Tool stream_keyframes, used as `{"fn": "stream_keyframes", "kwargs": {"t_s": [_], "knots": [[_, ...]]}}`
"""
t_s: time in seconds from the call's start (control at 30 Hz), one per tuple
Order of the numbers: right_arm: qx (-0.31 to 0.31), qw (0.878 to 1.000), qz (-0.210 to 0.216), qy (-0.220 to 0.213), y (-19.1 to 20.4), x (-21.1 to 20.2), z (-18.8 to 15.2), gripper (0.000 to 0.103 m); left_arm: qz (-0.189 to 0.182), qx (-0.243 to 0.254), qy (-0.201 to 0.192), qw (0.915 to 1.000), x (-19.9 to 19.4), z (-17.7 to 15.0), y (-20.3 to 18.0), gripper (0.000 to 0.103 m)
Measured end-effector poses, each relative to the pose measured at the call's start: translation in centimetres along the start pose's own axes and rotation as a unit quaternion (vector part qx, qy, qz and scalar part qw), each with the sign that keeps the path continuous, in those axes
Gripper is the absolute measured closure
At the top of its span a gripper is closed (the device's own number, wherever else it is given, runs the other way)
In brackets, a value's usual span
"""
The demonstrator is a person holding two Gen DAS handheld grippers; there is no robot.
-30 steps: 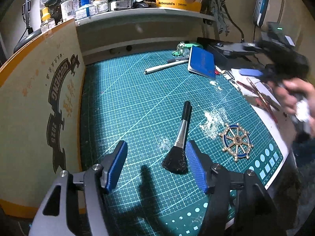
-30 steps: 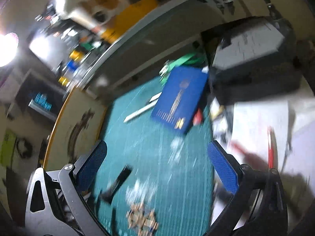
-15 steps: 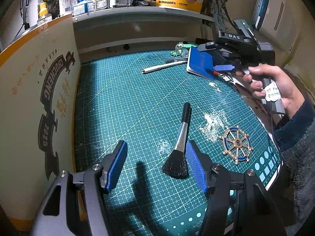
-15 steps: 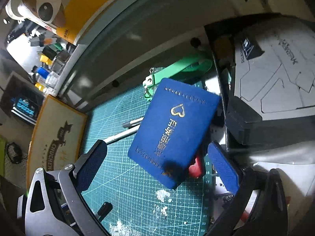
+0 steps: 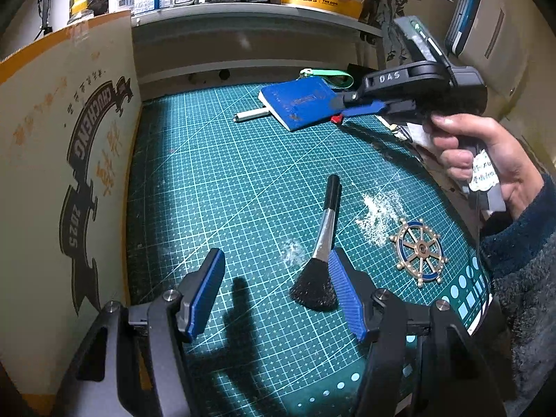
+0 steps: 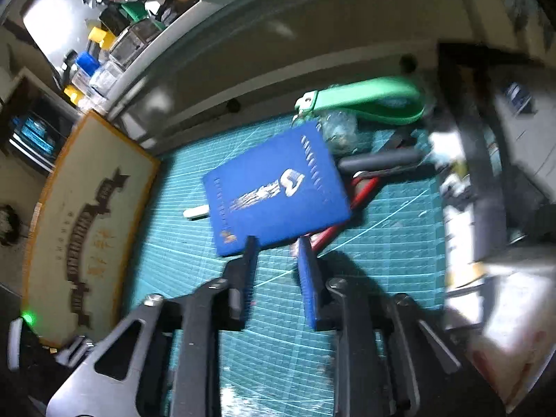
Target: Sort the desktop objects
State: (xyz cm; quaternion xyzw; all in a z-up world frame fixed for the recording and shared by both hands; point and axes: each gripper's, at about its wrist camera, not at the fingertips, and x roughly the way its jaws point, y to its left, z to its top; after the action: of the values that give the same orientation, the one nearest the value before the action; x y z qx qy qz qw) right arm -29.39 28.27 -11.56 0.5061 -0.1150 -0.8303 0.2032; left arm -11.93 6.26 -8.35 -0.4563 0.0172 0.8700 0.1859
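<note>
A blue booklet (image 5: 297,104) lies at the back of the green cutting mat (image 5: 215,180), over a white pen (image 5: 252,115). My right gripper (image 5: 335,106) has its jaws narrowed at the booklet's near edge (image 6: 274,187); in the right wrist view the fingertips (image 6: 276,243) touch that edge, and a real grip is unclear. My left gripper (image 5: 274,271) is open and empty, low over the mat. A black brush (image 5: 321,243) lies just inside its right finger (image 5: 344,292). A ship's wheel ornament (image 5: 420,248) lies to the right.
A cardboard panel (image 5: 66,173) walls the left side. A shelf (image 5: 243,10) with bottles and a McDonald's bucket runs along the back. A green strap (image 6: 368,100), red-handled pliers (image 6: 361,187) and a black box (image 6: 504,111) crowd the back right. White dust (image 5: 378,210) lies on the mat.
My right gripper has moved in to the blue booklet's near edge and narrowed its jaws from wide open. The booklet has shifted and turned. My left gripper has barely moved.
</note>
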Motion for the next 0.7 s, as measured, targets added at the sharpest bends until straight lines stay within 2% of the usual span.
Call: {"fn": "stream_keyframes", "kwargs": {"t_s": [0.07,0.1,0.2,0.33,0.4,0.47,0.57,0.7], "knots": [[-0.019,0.999,-0.019,-0.017,0.2,-0.2,0.9,0.032,-0.003,0.001,0.001,1.0000,0.1,0.0,0.1,0.041],[-0.028,0.999,-0.028,-0.017,0.3,-0.1,1.4,0.028,-0.004,0.001,0.002,1.0000,0.1,-0.1,0.2,0.041],[-0.056,0.997,-0.049,-0.004,0.6,1.1,2.8,0.029,-0.009,0.002,0.003,1.0000,0.2,-0.1,0.3,0.041],[-0.098,0.994,-0.052,0.027,1.3,3.6,3.4,0.030,-0.013,0.001,0.002,0.9999,0.2,-0.1,0.3,0.041],[-0.109,0.992,-0.063,0.019,1.5,4.0,3.3,0.039,-0.015,0.001,0.001,0.9999,0.2,-0.1,0.3,0.041],[-0.107,0.992,-0.057,0.022,1.5,4.0,3.2,0.073,-0.017,0.002,0.000,0.9999,0.0,-0.2,0.3,0.041],[-0.093,0.995,-0.015,0.040,1.1,4.0,2.6,0.088,-0.017,0.002,0.001,0.9998,0.0,-0.3,0.4,0.041],[-0.084,0.995,0.030,0.044,0.7,2.7,1.1,0.096,-0.017,0.002,0.003,0.9999,-0.2,-0.5,0.4,0.041]]}}
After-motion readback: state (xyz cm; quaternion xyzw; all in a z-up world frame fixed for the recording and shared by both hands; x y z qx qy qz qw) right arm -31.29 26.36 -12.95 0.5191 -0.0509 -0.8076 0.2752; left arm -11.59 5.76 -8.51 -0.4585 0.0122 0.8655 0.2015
